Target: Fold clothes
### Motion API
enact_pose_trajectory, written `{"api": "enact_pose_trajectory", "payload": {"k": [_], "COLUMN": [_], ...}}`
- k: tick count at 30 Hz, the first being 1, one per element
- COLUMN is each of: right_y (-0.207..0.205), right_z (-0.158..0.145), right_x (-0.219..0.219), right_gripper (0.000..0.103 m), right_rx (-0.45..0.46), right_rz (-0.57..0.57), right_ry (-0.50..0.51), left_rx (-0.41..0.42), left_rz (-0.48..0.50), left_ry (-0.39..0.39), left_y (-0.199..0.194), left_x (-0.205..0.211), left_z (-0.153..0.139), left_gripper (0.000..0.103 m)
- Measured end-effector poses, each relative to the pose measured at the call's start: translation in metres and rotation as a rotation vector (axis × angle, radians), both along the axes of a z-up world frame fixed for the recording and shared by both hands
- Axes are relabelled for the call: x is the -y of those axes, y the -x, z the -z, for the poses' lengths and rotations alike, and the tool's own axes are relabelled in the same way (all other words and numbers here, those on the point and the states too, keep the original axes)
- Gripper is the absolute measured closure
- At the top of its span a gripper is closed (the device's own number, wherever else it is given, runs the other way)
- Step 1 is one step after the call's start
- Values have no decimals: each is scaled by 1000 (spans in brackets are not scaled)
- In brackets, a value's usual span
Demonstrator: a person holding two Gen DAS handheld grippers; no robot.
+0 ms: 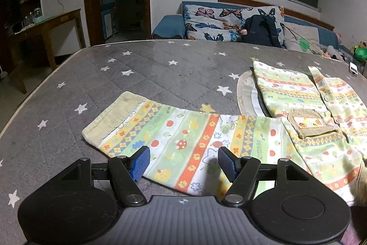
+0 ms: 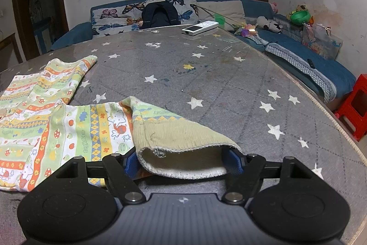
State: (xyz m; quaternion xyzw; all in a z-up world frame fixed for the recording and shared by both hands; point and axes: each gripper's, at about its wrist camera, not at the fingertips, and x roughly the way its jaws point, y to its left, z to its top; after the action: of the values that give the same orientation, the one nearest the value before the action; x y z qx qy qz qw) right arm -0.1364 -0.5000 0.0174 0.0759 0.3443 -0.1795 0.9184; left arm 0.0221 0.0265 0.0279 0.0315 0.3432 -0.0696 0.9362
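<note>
A child's patterned jacket (image 1: 305, 111) with green, orange and yellow stripes lies spread on the grey star-print table (image 1: 160, 70). In the left wrist view its left sleeve (image 1: 174, 139) stretches flat toward its ribbed beige cuff (image 1: 114, 118). My left gripper (image 1: 183, 161) is open, hovering just above the sleeve's near edge, holding nothing. In the right wrist view the other sleeve (image 2: 98, 128) ends in a ribbed beige cuff (image 2: 183, 141) that lies raised between the blue pads of my right gripper (image 2: 183, 163). The jaws stand wide apart around the cuff.
A white remote (image 2: 199, 27) lies at the table's far edge. A blue sofa (image 2: 309, 56) with butterfly cushion (image 2: 128, 13), dark backpack (image 2: 159, 15) and toys runs behind and right of the table. A red stool (image 2: 354, 105) stands at right. A wooden side table (image 1: 45, 31) stands left.
</note>
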Motion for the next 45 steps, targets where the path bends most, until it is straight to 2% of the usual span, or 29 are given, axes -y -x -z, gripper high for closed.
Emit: {"api": "enact_pose_trajectory", "payload": {"k": [29,40,45], "right_y": [2,3,-12], "right_z": [1,-8,-16], "right_x": [11,20,29], "right_gripper": [29,29,29], "right_rx": [-6,17,24], "right_rz": [40,121,134], "right_ry": [50,91,129], "left_rx": [18,18,17], "left_rz": [10,13,9], "left_ry": [-29,-29,-33], "left_y": [3,2,1], "left_x": [1,0,0], "left_z": [6,7,8], "left_gripper": [32,31,30]}}
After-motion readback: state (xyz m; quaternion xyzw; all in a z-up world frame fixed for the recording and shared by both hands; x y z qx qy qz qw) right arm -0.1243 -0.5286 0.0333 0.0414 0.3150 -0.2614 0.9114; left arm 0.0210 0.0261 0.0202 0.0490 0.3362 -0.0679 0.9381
